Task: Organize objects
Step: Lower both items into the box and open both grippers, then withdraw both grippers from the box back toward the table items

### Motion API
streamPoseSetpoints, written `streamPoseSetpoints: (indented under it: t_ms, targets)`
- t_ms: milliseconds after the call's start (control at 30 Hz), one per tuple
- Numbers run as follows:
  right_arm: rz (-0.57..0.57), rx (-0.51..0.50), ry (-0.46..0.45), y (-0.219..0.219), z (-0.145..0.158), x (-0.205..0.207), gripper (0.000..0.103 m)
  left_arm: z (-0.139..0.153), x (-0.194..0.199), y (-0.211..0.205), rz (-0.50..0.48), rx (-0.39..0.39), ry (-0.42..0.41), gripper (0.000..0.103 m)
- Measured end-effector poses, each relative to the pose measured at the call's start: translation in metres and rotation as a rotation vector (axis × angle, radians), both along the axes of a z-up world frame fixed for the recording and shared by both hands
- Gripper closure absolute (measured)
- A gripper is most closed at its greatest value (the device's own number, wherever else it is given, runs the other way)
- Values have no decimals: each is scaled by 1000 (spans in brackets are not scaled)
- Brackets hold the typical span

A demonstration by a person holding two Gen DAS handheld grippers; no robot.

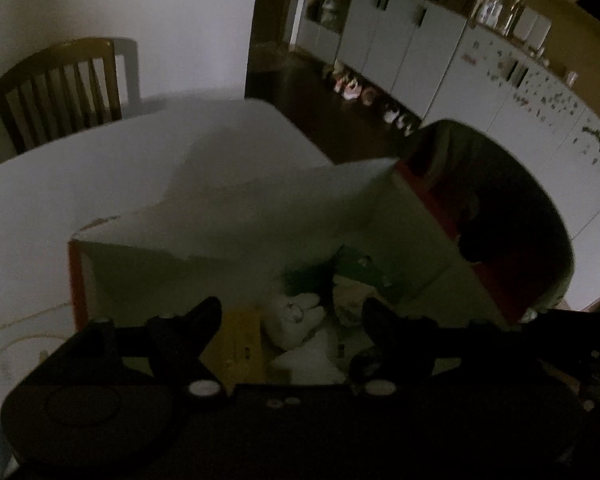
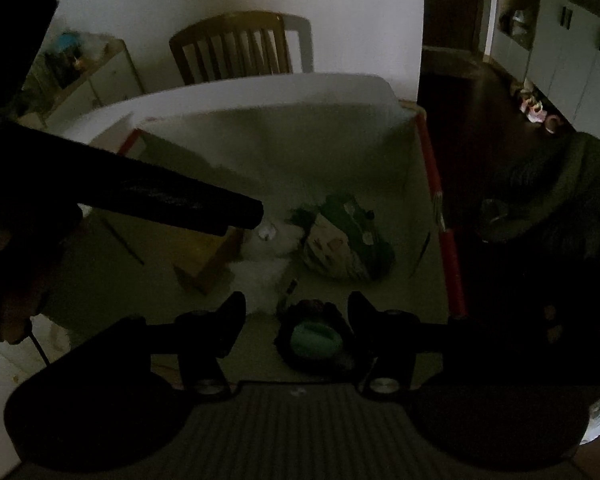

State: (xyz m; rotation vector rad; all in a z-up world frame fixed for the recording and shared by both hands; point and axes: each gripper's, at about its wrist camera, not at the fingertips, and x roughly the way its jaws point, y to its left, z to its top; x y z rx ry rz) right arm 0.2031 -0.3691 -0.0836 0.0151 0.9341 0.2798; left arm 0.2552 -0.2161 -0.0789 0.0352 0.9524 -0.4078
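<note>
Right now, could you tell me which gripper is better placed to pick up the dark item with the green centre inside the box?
Right. The right gripper hangs open just above the dark item, which lies between its fingers. The left gripper is open over the white plush.

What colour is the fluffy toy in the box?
White; the fluffy toy shows best in the right wrist view.

Home dining-kitchen: wooden slat-back chair (image 1: 60, 88) at white table (image 1: 100, 168), magnet-covered fridge (image 1: 532, 96), white cupboards (image 1: 396, 40), dark wood floor (image 1: 312, 96).

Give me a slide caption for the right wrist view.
Open right gripper hovers over a dim cardboard box holding a white plush toy and green packet.
</note>
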Motion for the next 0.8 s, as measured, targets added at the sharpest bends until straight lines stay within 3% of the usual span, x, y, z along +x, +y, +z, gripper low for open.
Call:
streamPoseSetpoints:
  t_ms: [367, 800]
  targets:
    - [2, 38, -78, 10, 34, -22, 47, 46, -40, 25, 16, -54, -113, 23]
    - [-8, 65, -158, 34, 64, -53, 41, 73, -82, 78, 16, -110, -172, 14]
